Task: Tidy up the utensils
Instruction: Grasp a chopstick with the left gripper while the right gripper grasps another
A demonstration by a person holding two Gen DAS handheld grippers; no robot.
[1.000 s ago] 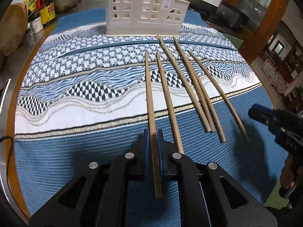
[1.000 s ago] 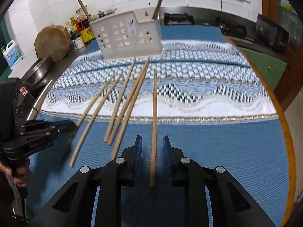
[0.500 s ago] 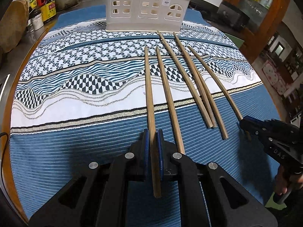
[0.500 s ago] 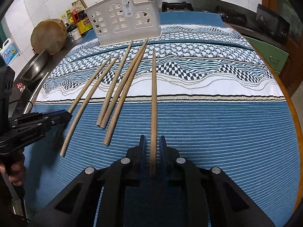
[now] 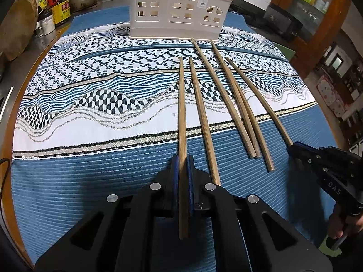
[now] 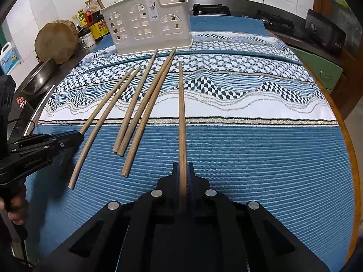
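Left claw (image 5: 182,158): closed narrow on the thick end of the leftmost chopstick (image 5: 182,113), which runs straight out between the jaws toward the holder.
Right claw (image 6: 183,165): likewise pinched tight on the rightmost chopstick (image 6: 181,113), gripped near its butt end, tip pointing away.
Why held so: taking each stick at the thick end looks meant to leave the long thin part free to drop into a slot; each claw has gone for the outermost stick on its own side, likely so the two do not crowd each other.
Loose chopsticks (image 5: 229,104): four more lie fanned between the two gripped ones; the left stick's neighbour lies just beside it, and two in the middle touch or cross.
Holder (image 5: 175,6): a white plastic box with window cut-outs, upright at the far edge of the cloth, with some sticks already standing in it.
Surface: covered by a blue patterned cloth (image 6: 249,154).
In the way: nothing lies between claws and holder except the loose sticks, which a careless lift could nudge.
Around: bottles and jars (image 6: 95,22), a round wooden block (image 6: 56,40).
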